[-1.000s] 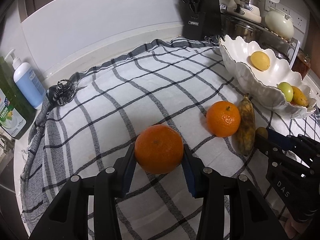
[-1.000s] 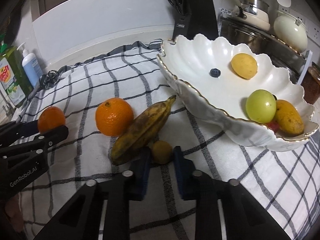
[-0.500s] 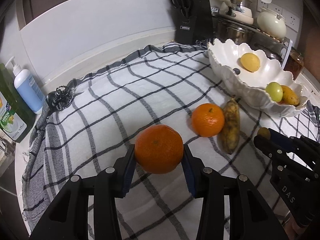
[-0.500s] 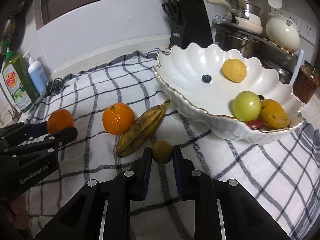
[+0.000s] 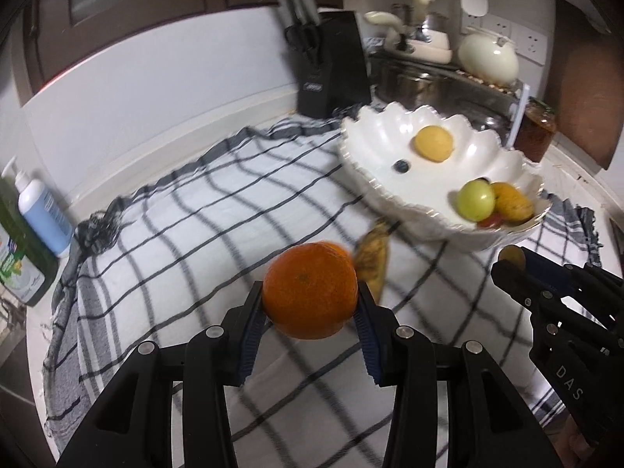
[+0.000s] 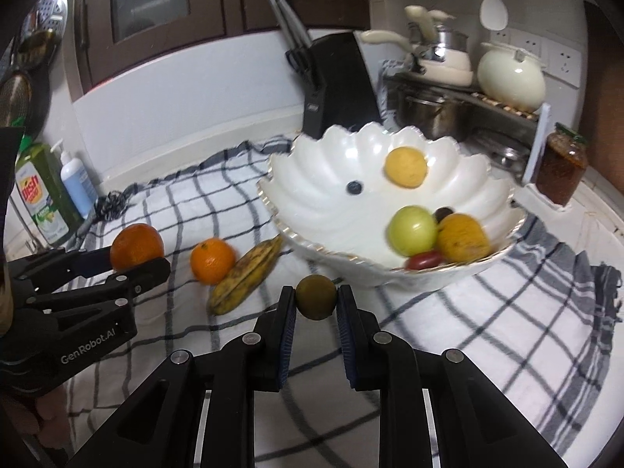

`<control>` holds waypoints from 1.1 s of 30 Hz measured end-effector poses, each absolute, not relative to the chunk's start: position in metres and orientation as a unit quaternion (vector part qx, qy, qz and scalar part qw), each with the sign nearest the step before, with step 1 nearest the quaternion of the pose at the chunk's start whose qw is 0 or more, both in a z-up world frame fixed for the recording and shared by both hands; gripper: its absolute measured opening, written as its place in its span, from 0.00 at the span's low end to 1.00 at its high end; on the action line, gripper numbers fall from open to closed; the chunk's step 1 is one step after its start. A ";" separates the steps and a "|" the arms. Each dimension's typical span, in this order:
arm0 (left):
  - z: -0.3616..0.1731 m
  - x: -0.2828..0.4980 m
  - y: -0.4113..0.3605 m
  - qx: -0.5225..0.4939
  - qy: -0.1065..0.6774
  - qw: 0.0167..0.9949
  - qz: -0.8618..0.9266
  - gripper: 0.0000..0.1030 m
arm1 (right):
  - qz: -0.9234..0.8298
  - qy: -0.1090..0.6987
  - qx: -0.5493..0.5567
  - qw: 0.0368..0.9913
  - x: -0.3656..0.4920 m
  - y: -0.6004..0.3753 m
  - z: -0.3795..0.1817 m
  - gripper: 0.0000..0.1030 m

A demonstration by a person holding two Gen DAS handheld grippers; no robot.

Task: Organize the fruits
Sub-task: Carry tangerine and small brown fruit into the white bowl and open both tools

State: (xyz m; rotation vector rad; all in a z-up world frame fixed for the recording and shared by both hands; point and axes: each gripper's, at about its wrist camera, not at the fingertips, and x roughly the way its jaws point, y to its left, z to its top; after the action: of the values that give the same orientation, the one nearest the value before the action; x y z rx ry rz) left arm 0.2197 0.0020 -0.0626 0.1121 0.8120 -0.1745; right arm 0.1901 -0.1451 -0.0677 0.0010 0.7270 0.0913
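Left claw (image 5: 310, 304) is clamping a mandarin (image 5: 310, 290) across its middle, clear of the checked cloth (image 5: 187, 218). Right claw (image 6: 315, 304) is pinching a small brownish-green fruit (image 6: 315, 297). Both are firm, round and likely to roll. Beyond, a second mandarin (image 6: 212, 260) and a banana (image 6: 245, 275) are lying beside the scalloped bowl (image 6: 312, 187).

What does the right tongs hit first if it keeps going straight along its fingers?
Probably the white scalloped bowl: its near wall sits just beyond the small brownish fruit clamped in the right tongs. Depth is hard to judge through the fisheye.
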 end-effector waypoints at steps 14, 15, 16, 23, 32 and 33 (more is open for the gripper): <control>-0.021 0.253 -0.058 0.064 0.345 0.925 -0.145 0.42 | -0.001 0.329 0.012 0.944 0.211 -0.204 -0.032 0.22; -0.020 0.257 -0.062 0.064 0.344 0.925 -0.149 0.42 | -0.002 0.329 0.012 0.944 0.213 -0.206 -0.032 0.22; -0.020 0.262 -0.065 0.065 0.344 0.924 -0.153 0.42 | -0.003 0.330 0.013 0.944 0.217 -0.209 -0.031 0.22; -0.028 0.285 -0.077 0.065 0.354 0.918 -0.165 0.42 | 0.003 0.343 0.016 0.939 0.235 -0.211 -0.037 0.22; -0.049 0.306 -0.085 0.066 0.380 0.905 -0.180 0.43 | 0.022 0.367 0.018 0.930 0.250 -0.210 -0.055 0.22; -0.050 0.307 -0.086 0.065 0.382 0.904 -0.182 0.43 | 0.025 0.369 0.018 0.929 0.252 -0.210 -0.057 0.22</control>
State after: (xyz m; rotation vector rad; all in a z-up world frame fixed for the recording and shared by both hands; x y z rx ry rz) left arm 0.3066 -0.0858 -0.0501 0.1351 0.7903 -0.3765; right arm 0.2516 -0.2096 -0.0566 0.0365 0.7568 0.0506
